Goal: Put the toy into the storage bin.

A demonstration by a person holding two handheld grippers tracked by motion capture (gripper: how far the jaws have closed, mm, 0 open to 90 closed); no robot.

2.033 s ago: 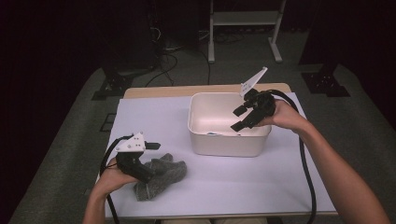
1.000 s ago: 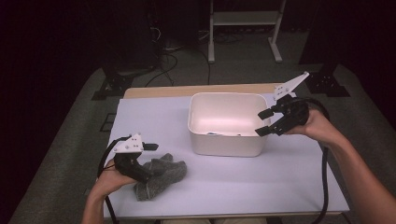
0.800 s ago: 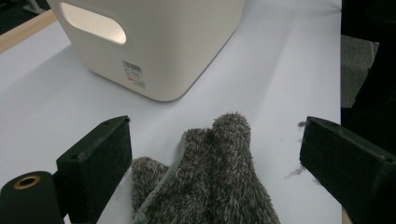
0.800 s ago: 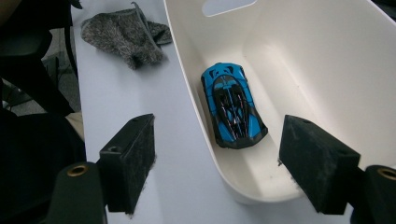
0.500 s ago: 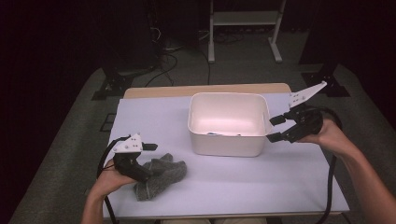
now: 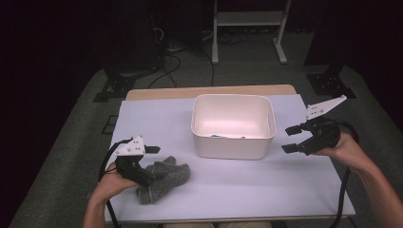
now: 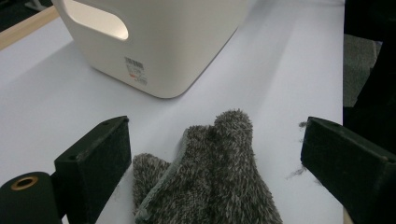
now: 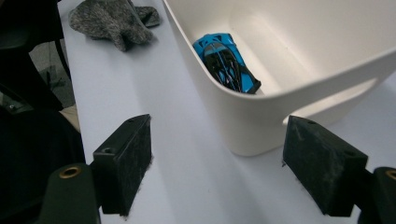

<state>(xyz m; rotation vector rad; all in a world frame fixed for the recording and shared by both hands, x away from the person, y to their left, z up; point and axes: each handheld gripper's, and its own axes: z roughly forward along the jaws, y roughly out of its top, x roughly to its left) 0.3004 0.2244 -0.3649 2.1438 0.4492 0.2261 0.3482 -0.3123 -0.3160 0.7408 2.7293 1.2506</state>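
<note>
A grey fuzzy sock (image 6: 162, 179) on the table (image 6: 247, 185) is straddled, ungripped, by the released left claw (image 7: 212, 163), ready for pickup, while the empty right claw (image 6: 293, 138), jaws just widened, is held beside the tub (image 6: 233, 142) containing a blue toy car (image 8: 226, 63).

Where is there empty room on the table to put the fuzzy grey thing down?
Bare table lies in front of the white tub, between the grey fuzzy cloth and the right gripper. The far left corner is bare too. The left gripper crowds the cloth.
</note>
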